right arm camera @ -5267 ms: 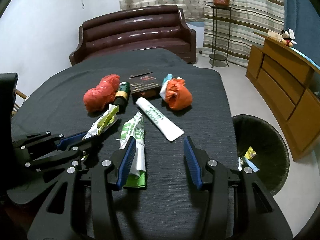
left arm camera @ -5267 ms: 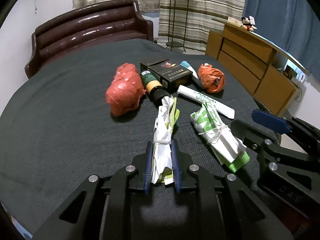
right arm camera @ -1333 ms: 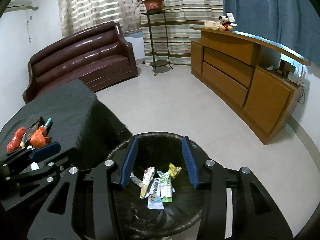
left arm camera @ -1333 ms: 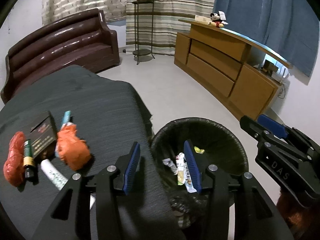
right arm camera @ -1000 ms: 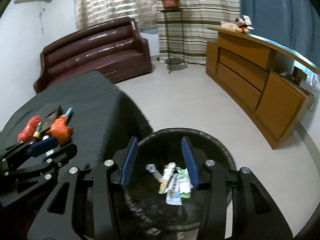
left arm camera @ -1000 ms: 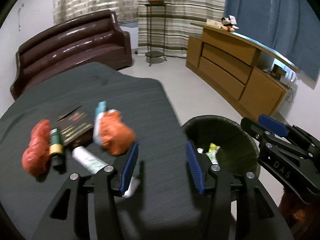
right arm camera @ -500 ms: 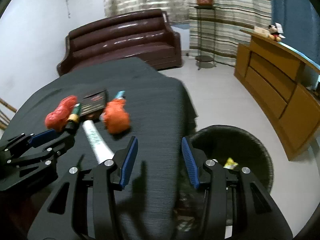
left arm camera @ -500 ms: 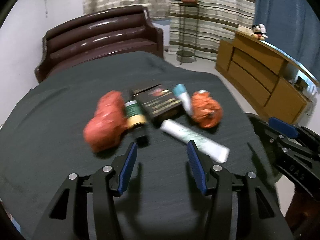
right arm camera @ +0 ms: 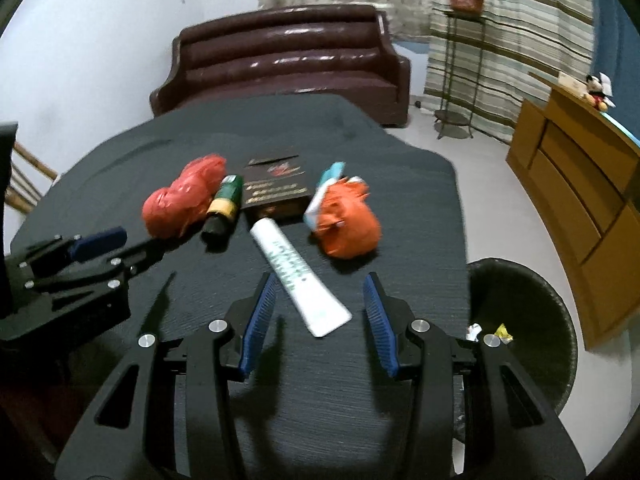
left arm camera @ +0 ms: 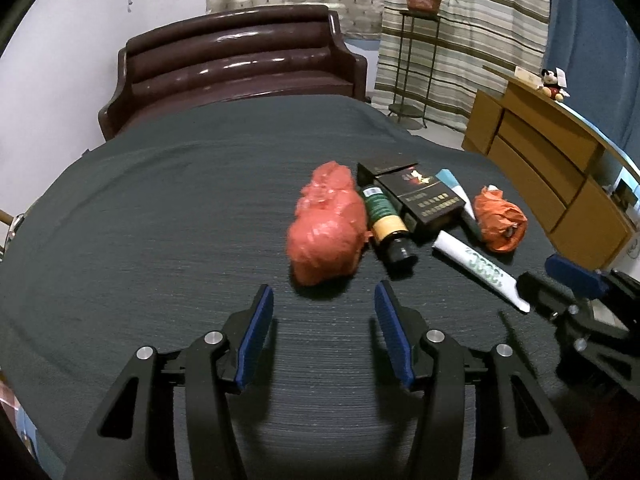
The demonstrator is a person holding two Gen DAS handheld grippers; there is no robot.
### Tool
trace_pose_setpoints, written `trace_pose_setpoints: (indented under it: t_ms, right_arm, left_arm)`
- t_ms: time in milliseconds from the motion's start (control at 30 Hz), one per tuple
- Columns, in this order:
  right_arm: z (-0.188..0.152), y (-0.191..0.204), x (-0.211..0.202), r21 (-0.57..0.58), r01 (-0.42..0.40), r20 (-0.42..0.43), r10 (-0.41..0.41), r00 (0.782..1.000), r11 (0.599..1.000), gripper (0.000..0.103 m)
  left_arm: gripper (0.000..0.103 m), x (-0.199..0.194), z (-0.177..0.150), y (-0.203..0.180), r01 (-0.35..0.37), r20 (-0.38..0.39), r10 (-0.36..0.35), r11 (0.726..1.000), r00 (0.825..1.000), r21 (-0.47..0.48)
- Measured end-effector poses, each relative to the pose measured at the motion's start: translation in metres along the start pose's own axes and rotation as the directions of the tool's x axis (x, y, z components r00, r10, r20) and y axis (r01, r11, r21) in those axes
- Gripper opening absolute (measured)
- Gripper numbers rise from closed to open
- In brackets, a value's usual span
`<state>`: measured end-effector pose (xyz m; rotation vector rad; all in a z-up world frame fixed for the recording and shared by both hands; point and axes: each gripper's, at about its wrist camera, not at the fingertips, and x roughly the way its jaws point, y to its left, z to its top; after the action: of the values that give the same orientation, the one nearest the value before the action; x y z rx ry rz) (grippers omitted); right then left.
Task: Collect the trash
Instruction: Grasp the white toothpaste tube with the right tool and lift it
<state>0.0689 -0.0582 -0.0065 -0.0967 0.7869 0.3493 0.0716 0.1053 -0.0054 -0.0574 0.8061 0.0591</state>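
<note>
Left claw [left arm camera: 324, 320] spread, jaws just widened, nothing between; crumpled red plastic bag [left arm camera: 330, 226] lies just ahead on dark cloth-covered bench [left arm camera: 160, 220]. Right claw [right arm camera: 318, 312] spread, empty, over white squeeze tube [right arm camera: 298, 276]. Black wicker bin [right arm camera: 524, 320] beside bench.

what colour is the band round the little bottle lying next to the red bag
Yellow, on a dark green bottle with a black cap. The left wrist view shows it best.

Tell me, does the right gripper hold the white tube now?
No, the right gripper stands open above the white tube, its pads clear of it.
</note>
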Motion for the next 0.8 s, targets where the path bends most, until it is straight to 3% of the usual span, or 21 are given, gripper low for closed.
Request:
trace_pose_setpoints:
  t_ms: [233,533,600,700,800]
  right_arm:
    - [0.003,0.015,0.018,-0.039,-0.008,-0.080,0.004,0.997,0.999,0.045]
    - [0.009,0.021,0.029,-0.060,0.004,-0.109,-0.010,0.994,0.998,0.044]
    - [0.009,0.023,0.029,-0.065,0.004,-0.109,-0.011,0.994,0.998,0.040]
    - [0.012,0.024,0.030,-0.070,0.009,-0.104,-0.016,0.994,0.998,0.023]
    - [0.013,0.026,0.030,-0.071,0.011,-0.101,-0.019,0.995,0.997,0.021]
  left_arm:
    - [0.056,0.003,-0.002,0.008,0.013,-0.011,-0.013,1.000,1.000,-0.017]
    - [0.056,0.006,-0.003,0.018,0.038,-0.019,-0.039,0.999,0.999,-0.033]
    - [0.056,0.005,-0.002,0.018,0.043,-0.021,-0.043,0.998,0.999,-0.038]
    - [0.056,0.007,-0.002,0.020,0.049,-0.026,-0.050,0.998,0.998,-0.043]
    - [0.056,0.007,-0.001,0.021,0.051,-0.029,-0.052,0.998,0.998,-0.045]
